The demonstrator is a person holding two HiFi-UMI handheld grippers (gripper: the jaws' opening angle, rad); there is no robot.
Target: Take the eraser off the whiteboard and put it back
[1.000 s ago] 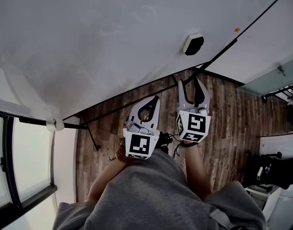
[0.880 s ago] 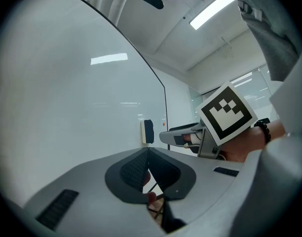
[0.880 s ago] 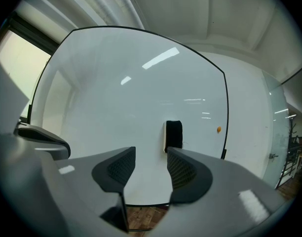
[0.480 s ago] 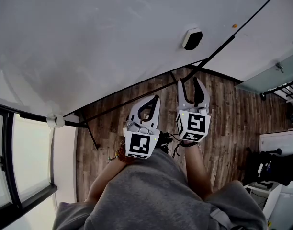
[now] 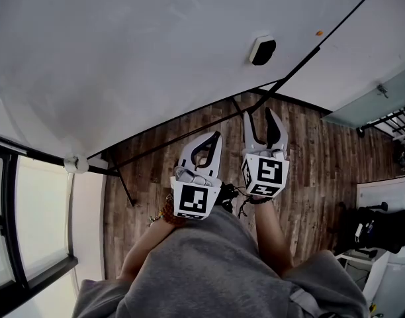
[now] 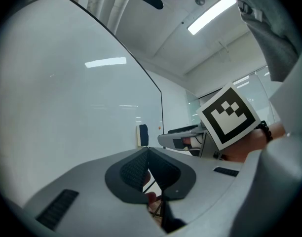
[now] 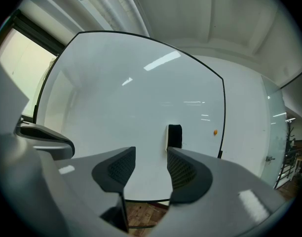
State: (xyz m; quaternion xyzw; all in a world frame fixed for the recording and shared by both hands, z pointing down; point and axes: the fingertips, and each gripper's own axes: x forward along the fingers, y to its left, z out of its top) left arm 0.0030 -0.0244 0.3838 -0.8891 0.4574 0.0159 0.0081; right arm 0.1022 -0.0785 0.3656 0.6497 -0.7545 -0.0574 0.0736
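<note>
A black eraser with a white back (image 5: 263,50) sticks to the big whiteboard (image 5: 143,58) near its lower right corner. It also shows in the right gripper view as the eraser (image 7: 174,136) just beyond the jaws, and in the left gripper view as the eraser (image 6: 142,135). My right gripper (image 5: 261,115) points at the board below the eraser, open and empty, a little short of it. The right gripper (image 7: 151,154) has a clear gap between its pads. My left gripper (image 5: 214,136) is beside it, lower left, shut with nothing in it. The left gripper (image 6: 146,153) has its pads touching.
A small orange magnet (image 5: 319,32) sits right of the eraser by the board's black frame. The board's black stand legs (image 5: 126,187) cross the wooden floor (image 5: 315,171). A window (image 5: 30,224) is at the left, a black bag (image 5: 381,229) at the right.
Both grippers have edged a little toward the whiteboard, and the eraser sits slightly higher in the head view. The jaws have not changed.
</note>
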